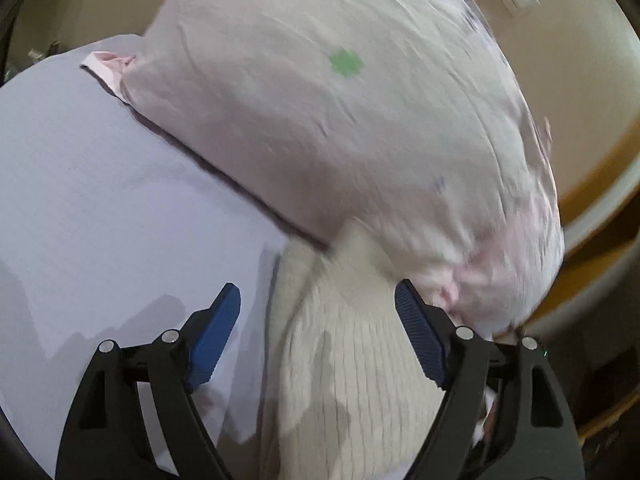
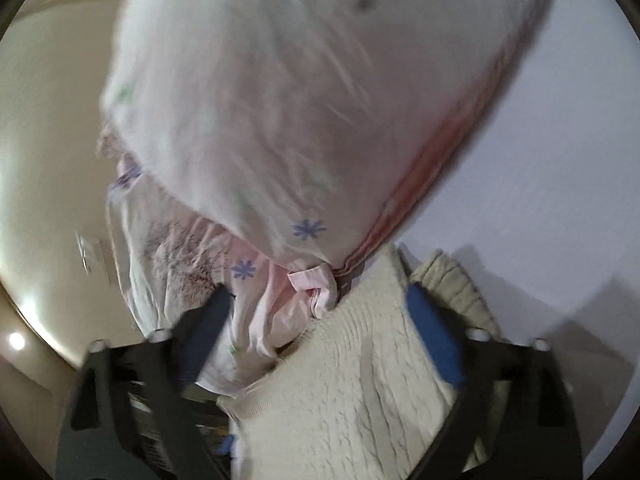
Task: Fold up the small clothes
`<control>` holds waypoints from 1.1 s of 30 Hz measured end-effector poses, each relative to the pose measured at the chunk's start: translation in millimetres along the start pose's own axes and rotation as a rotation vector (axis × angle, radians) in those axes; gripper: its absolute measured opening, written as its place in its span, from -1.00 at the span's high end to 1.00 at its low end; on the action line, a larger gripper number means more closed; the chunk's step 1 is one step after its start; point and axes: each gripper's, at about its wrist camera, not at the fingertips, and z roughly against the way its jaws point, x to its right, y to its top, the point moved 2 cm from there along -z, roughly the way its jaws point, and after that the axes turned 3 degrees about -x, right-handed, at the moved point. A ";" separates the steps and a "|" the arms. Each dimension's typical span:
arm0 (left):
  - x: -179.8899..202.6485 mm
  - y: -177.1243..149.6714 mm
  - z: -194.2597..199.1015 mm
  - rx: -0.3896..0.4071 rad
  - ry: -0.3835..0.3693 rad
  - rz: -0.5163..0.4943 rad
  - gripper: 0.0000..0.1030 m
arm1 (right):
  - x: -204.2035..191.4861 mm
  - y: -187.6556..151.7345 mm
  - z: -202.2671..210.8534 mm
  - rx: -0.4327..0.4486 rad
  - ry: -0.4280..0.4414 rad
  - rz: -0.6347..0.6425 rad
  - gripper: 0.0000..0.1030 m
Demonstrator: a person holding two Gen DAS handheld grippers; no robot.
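Note:
A pale pink garment [image 1: 320, 120] with small green and purple prints lies spread over the white surface [image 1: 100, 180]; it also fills the upper right wrist view [image 2: 280, 100]. A cream ribbed knit garment [image 1: 344, 380] lies below it, between the fingers of my left gripper [image 1: 318, 304], which is open. In the right wrist view the knit garment [image 2: 360, 380] lies between the fingers of my right gripper [image 2: 320, 304], which is also open. Both views are motion-blurred. I cannot tell whether the pads touch the cloth.
The white surface [image 2: 540, 160] extends to the right in the right wrist view. Beige walls [image 1: 560, 80] and a wooden edge [image 1: 600, 208] lie beyond the surface's border. A wall plate [image 2: 92, 256] shows at left.

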 end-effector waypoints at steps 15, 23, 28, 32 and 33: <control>3.2 -39.5 -54.6 -0.214 -0.010 0.135 0.68 | -5.4 -22.2 9.4 -0.035 0.121 0.082 -0.84; 182.2 -34.5 -79.2 -0.181 -0.418 -0.011 0.71 | -11.1 0.5 46.2 0.068 0.095 0.140 -0.84; 289.4 -100.7 -210.9 -0.430 -0.452 -0.110 0.70 | -9.2 14.1 59.7 0.101 -0.026 0.241 -0.84; 318.6 -144.8 -268.9 -0.685 -0.550 -0.056 0.70 | 5.4 25.5 60.5 0.054 -0.067 0.193 -0.84; 323.1 -139.5 -253.9 -0.659 -0.614 -0.088 0.70 | 7.3 27.0 60.1 0.035 -0.059 0.178 -0.85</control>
